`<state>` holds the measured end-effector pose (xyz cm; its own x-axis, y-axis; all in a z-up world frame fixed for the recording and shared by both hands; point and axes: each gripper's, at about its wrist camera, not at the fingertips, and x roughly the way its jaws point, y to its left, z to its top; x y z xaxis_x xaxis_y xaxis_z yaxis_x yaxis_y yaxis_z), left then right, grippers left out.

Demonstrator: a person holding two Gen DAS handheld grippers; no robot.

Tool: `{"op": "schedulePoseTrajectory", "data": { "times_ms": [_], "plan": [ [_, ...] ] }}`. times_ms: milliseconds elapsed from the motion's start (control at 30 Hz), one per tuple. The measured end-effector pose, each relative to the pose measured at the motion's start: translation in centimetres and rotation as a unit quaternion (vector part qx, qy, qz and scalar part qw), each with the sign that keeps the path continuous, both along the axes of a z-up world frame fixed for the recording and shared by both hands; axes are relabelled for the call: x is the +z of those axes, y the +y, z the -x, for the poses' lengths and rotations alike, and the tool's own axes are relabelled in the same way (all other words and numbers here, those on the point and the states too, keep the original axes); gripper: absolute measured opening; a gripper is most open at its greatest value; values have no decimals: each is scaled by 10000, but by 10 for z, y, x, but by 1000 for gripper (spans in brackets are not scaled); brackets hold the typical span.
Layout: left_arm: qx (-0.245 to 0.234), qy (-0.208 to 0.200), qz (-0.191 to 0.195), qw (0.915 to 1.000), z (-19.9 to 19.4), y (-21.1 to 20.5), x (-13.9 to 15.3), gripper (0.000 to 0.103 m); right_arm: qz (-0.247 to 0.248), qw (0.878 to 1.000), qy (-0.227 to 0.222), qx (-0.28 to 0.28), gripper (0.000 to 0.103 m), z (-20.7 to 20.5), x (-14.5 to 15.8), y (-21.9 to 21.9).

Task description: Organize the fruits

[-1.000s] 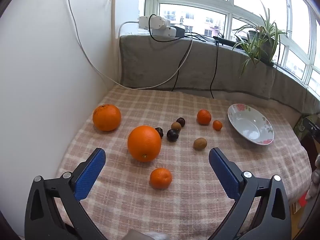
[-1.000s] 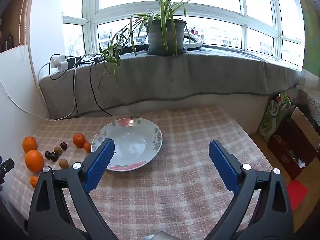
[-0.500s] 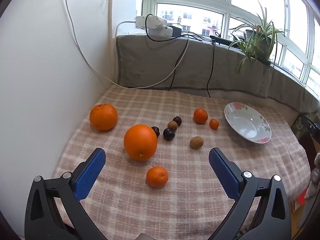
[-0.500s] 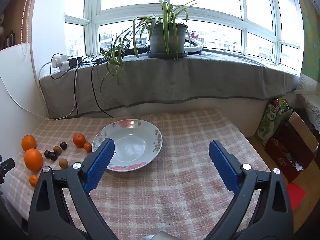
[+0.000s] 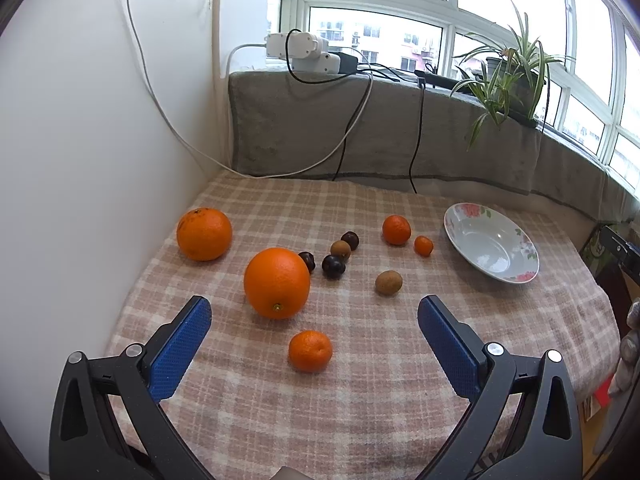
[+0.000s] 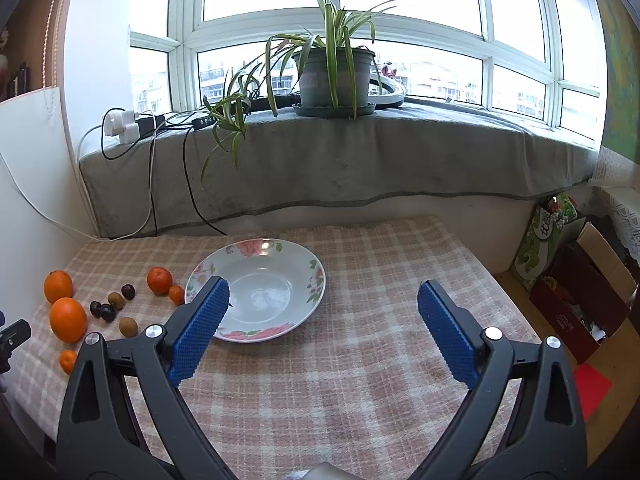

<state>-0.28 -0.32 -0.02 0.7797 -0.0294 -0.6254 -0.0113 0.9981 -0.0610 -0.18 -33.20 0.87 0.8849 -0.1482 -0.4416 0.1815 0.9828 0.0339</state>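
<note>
on the checked cloth [image 6: 360,380] the floral plate [image 6: 308,280] holds nothing; both tools, left [image 5: 314,320] and right [image 6: 323,312], gape apart.

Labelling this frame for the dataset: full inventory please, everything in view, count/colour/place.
big oranges: 2, orange, left part of the cloth
small oranges: 3, orange, one near the left gripper, two by the plate
dark fruits: 3, dark red, middle of the group
brown fruits: 2, brown, among the dark ones
plate: 1, white with flowers, empty, right of the fruit
cloth: 1, pink checked, over the table
potted plant: 1, green, window sill
power strip: white, left end of the sill
boxes: floor, right of the table
left gripper: open, blue pads
right gripper: open, blue pads
</note>
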Motion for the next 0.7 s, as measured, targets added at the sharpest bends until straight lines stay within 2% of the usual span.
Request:
{"op": "schedulePoseTrajectory", "data": {
  "times_ms": [700],
  "plan": [
    [-6,-15,4,10000,2,-4,-2,102,-37,10000,51,-5,97,-4,-2,1]
  ]
}}
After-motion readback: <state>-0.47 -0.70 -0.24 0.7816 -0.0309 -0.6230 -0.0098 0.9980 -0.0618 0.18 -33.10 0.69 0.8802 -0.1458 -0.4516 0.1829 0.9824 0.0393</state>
